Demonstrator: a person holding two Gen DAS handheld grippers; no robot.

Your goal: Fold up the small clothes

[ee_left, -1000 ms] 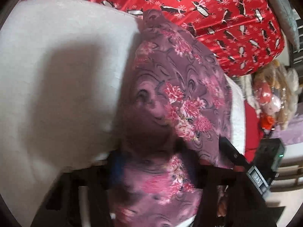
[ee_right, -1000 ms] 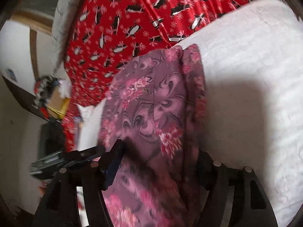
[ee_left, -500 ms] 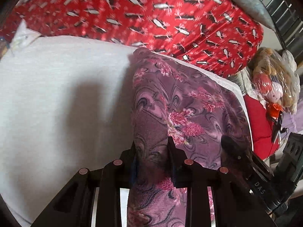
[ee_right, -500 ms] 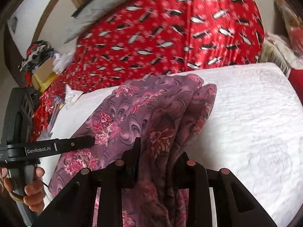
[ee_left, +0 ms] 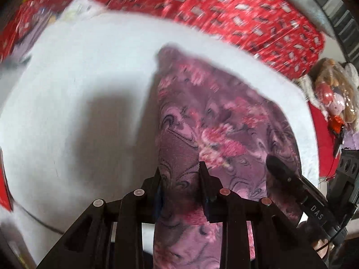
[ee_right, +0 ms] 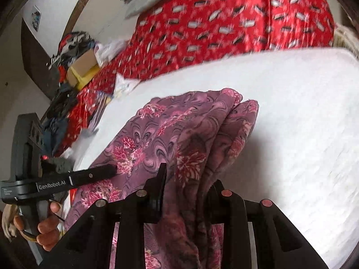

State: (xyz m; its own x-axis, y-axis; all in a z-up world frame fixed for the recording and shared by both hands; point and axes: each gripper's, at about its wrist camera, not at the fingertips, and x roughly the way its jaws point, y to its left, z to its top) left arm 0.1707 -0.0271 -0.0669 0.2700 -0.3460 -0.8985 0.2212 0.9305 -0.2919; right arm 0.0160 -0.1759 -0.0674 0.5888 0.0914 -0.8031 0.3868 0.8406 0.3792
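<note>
A purple garment with pink flowers (ee_left: 215,121) hangs between both grippers over a white quilted bed (ee_left: 78,94). My left gripper (ee_left: 179,168) is shut on its left edge. My right gripper (ee_right: 186,174) is shut on a bunched, layered edge of the same garment (ee_right: 179,130). The far end of the cloth rests on the bed. The right gripper also shows in the left wrist view (ee_left: 282,170), and the left gripper shows in the right wrist view (ee_right: 94,174), held in a hand.
A red penguin-print cover (ee_left: 224,11) lies along the back of the bed (ee_right: 291,112). Dolls in plastic (ee_left: 334,89) sit at the right. A cardboard box and clutter (ee_right: 78,67) stand at the left.
Both grippers have pulled back and lifted with the garment still held. The cloth now lies further down the white bed, away from the red cover.
</note>
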